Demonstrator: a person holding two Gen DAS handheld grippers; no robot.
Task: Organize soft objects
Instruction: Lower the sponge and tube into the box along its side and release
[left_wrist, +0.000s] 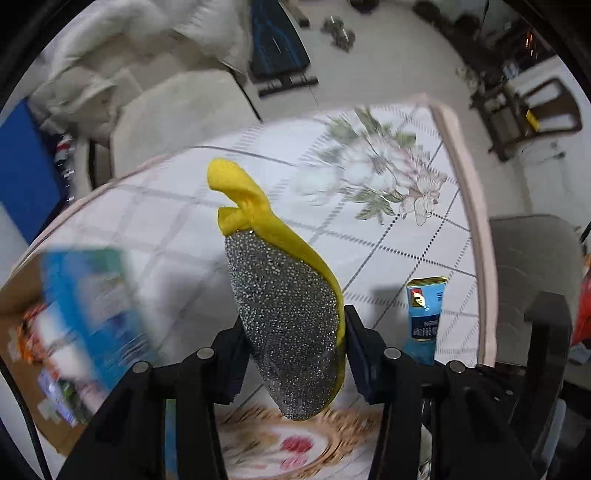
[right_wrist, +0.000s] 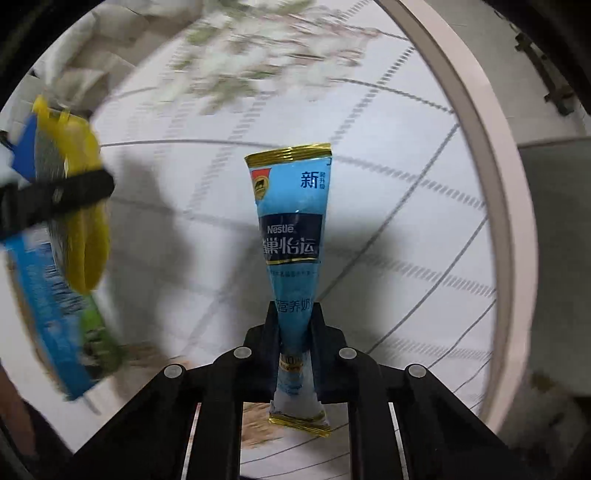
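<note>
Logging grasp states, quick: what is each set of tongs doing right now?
Left tongs: closed on the yellow scouring cloth, lifted above the table.
Right tongs: closed on the blue Nestle sachet.

Floral, grid-patterned tablecloth on pink-rimmed table; grey chair beside it.

Floral table, perhaps box atop
</note>
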